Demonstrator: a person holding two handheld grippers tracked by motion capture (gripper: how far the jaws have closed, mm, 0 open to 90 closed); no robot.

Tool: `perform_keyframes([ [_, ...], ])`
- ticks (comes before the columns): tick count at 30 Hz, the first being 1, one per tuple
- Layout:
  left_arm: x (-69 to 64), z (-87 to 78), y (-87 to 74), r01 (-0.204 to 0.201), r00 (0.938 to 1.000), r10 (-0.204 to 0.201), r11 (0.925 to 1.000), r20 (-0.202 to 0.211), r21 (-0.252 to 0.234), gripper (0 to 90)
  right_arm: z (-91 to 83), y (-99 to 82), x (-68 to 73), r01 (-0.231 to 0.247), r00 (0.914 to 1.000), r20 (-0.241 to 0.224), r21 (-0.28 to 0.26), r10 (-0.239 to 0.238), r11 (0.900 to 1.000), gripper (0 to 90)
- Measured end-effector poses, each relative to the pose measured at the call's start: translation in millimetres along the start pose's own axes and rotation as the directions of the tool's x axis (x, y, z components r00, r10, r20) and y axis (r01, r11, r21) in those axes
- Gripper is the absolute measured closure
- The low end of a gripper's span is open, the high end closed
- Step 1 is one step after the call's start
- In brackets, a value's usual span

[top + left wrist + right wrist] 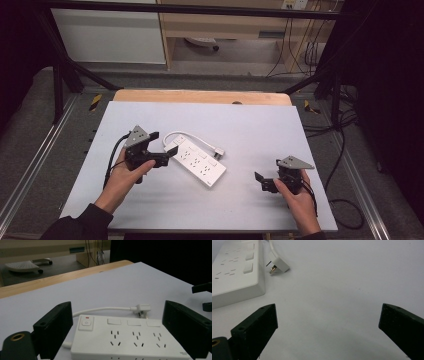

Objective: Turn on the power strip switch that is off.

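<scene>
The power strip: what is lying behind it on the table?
Behind the power strip its own white cable runs across the table to the plug, which lies flat and unplugged. Where the cable joins the strip is hidden by the left gripper.

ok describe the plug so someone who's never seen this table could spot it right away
On the pale table, find the white power strip lying at an angle near the middle, in front of the left gripper. A white cable loops from its far end to the plug, lying beside the strip's far long edge. It alone is small, white, with bare metal prongs.
</scene>
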State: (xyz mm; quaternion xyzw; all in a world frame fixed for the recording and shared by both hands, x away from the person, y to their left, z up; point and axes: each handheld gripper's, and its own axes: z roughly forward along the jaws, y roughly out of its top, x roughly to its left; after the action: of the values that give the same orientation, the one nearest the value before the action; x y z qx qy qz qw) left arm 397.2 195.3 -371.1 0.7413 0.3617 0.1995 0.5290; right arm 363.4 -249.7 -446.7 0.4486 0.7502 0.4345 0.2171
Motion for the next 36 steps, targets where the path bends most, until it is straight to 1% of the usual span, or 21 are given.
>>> perform_keyframes([
  [2, -0.5, 4.1, 0.4, -0.003, 1.0, 0.003, 1.0, -0.002, 0.004, 9.9, 0.0, 0.0, 0.0, 0.0, 1.0, -0.001, 0.0, 0.0, 1.0, 2.5],
  [6, -0.3, 13.1, 1.3, 0.007, 1.0, -0.007, 1.0, 0.001, 0.005, 9.9, 0.3, 0.0, 0.4, -0.003, 1.0, -0.003, 0.0, 0.003, 1.0, 2.5],
  [7, -0.3, 13.1, 1.3, 0.007, 1.0, -0.007, 1.0, 0.001, 0.005, 10.0, 0.2, 0.0, 0.6, -0.005, 1.0, -0.005, 0.004, 0.005, 1.0, 2.6],
  [9, -0.2, 18.9, 1.7, 0.0, 1.0, 0.0, 0.9999, -0.007, 0.014, 10.4, 0.5, -0.2, 0.3, -0.001, 1.0, -0.002, 0.006, 0.001, 1.0, 2.5],
  [13, -0.6, 24.2, 2.2, -0.009, 0.9998, 0.009, 0.9997, -0.015, 0.021, 10.7, 0.2, 0.1, 0.6, -0.006, 1.0, -0.003, 0.001, 0.006, 1.0, 2.6],
  [16, -1.2, 28.7, 2.7, -0.011, 0.9998, 0.011, 0.9997, -0.014, 0.023, 11.0, 0.0, 0.1, 0.3, -0.002, 1.0, -0.003, 0.002, 0.002, 1.0, 2.6],
  [20, -1.6, 34.6, 2.3, -0.022, 0.9995, 0.023, 0.9988, -0.02, 0.043, 11.0, 0.0, 0.2, 0.6, -0.002, 1.0, -0.006, 0.0, 0.002, 1.0, 2.6],
  [26, -1.7, 38.9, 1.7, -0.027, 0.9993, 0.029, 0.998, -0.024, 0.057, 11.0, -0.2, 0.3, 0.7, 0.004, 1.0, -0.006, -0.003, -0.004, 1.0, 2.6],
  [28, -2.2, 40.9, 1.4, -0.022, 0.9993, 0.024, 0.9981, -0.027, 0.058, 11.1, -0.2, 0.3, 1.0, 0.002, 1.0, -0.007, -0.002, -0.002, 1.0, 2.6],
  [30, -2.2, 43.2, 1.2, -0.029, 0.9992, 0.031, 0.9974, -0.025, 0.067, 11.1, -0.1, 0.4, 1.1, 0.002, 1.0, -0.007, -0.003, -0.002, 1.0, 2.6],
  [33, -2.5, 45.0, 1.2, -0.026, 0.9993, 0.027, 0.9976, -0.026, 0.065, 11.2, -0.1, 0.5, 1.1, 0.004, 0.9999, -0.01, -0.001, -0.004, 1.0, 2.6],
  [36, -2.8, 46.8, 1.3, -0.033, 0.9989, 0.035, 0.9971, -0.03, 0.068, 11.2, -0.2, 0.4, 1.1, 0.002, 1.0, -0.009, -0.003, -0.002, 1.0, 2.6],
])
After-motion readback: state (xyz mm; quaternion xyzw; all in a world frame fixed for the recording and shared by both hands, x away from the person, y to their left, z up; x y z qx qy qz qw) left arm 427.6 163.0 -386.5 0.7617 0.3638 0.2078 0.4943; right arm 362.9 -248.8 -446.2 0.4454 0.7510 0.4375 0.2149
